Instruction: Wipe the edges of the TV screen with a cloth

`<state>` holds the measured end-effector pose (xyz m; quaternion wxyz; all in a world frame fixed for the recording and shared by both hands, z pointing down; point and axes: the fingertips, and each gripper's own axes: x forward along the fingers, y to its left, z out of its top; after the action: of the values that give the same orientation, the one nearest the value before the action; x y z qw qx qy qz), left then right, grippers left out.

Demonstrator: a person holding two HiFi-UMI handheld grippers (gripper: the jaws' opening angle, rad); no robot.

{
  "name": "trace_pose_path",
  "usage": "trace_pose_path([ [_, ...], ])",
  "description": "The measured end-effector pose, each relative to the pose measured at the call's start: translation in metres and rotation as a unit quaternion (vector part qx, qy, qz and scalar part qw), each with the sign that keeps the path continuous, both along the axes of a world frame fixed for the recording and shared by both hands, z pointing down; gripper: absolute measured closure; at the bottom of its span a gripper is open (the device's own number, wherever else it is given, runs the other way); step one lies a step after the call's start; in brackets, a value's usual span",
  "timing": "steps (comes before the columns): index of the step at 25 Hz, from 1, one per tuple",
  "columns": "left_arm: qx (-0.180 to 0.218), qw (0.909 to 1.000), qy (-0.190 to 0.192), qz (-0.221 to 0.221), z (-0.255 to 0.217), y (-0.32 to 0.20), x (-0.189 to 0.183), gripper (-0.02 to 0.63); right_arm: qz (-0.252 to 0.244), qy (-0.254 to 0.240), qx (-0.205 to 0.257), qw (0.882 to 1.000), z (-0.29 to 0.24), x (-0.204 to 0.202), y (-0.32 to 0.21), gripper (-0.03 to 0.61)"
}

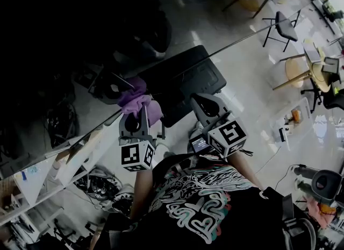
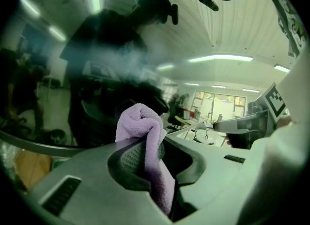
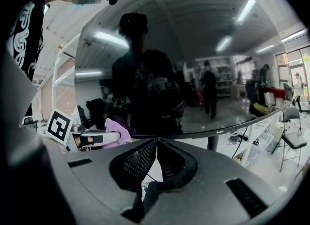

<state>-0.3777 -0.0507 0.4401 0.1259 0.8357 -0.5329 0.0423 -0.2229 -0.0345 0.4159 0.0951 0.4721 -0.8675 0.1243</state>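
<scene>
Left gripper (image 2: pixel 151 144) is clamped on the purple cloth (image 2: pixel 140 122), which bunches past its fingertips right at the TV screen's (image 3: pixel 169 64) bottom edge. Right gripper (image 3: pixel 156 142) is pinched together on nothing, tips near the same edge.

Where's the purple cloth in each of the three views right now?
Head view: centre, the purple cloth sits at the left claw's tip, against the TV screen's lower edge.
Left gripper view: centre, cloth pinched between the jaws.
Right gripper view: lower left, cloth at the screen's bottom edge.
Shared landmark: the TV screen's bottom edge.
</scene>
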Motion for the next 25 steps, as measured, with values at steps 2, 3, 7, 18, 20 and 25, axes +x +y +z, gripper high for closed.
trace_pose_path([
  [2, 0.000, 1.0000, 0.000, 0.005, 0.000, -0.001, 0.004, 0.541, 0.003, 0.000, 0.001, 1.000, -0.001, 0.002, 0.000, 0.546],
  [3, 0.000, 1.0000, 0.001, 0.008, 0.000, -0.001, 0.003, 0.541, 0.005, 0.001, 0.001, 1.000, -0.001, 0.001, 0.000, 0.546],
  [7, 0.002, 0.9997, 0.003, 0.022, 0.003, -0.002, 0.002, 0.541, 0.013, 0.003, -0.003, 1.000, 0.001, -0.004, 0.001, 0.546],
  [18, -0.004, 0.9991, 0.030, 0.029, 0.001, -0.009, 0.028, 0.541, 0.024, 0.003, 0.000, 1.000, 0.001, 0.016, -0.005, 0.546],
  [20, -0.004, 0.9990, 0.027, 0.035, 0.003, -0.011, 0.032, 0.541, 0.025, 0.001, 0.001, 1.000, -0.002, 0.017, -0.007, 0.546],
  [25, -0.008, 0.9986, 0.032, 0.040, -0.010, -0.025, 0.088, 0.541, 0.036, -0.005, -0.003, 0.999, -0.009, 0.073, -0.019, 0.546],
])
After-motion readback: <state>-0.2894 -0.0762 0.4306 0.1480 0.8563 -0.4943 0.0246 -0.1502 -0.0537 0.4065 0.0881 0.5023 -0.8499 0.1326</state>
